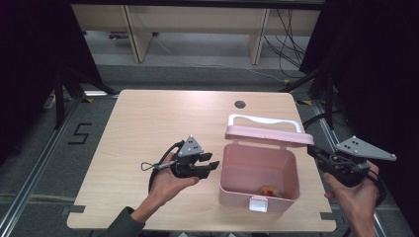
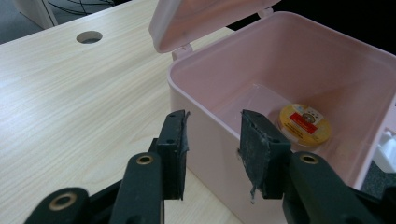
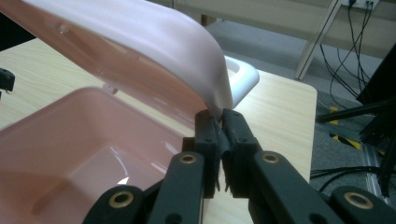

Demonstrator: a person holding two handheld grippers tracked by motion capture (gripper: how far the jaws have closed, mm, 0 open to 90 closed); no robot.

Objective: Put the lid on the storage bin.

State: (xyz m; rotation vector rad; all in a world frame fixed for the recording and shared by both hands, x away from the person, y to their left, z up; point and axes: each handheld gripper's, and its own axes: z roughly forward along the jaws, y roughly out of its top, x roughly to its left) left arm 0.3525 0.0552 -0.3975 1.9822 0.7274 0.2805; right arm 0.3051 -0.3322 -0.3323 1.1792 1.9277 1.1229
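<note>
The right gripper [image 3: 218, 122] pinches the edge of the pink lid [image 3: 154, 51], which is lifted up over the open pink box [image 3: 70, 140].

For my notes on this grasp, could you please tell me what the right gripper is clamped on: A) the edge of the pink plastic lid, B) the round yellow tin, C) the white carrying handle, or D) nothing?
A: in the right gripper view, the right gripper is shut on the edge of the pink plastic lid.

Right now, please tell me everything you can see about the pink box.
The pink box looks like glossy plastic, with a white handle on its hinged lid and a white latch in front. It stands on the table's right side, lid half raised, its edge pinched by the right gripper. A small round yellow tin lies inside.
</note>
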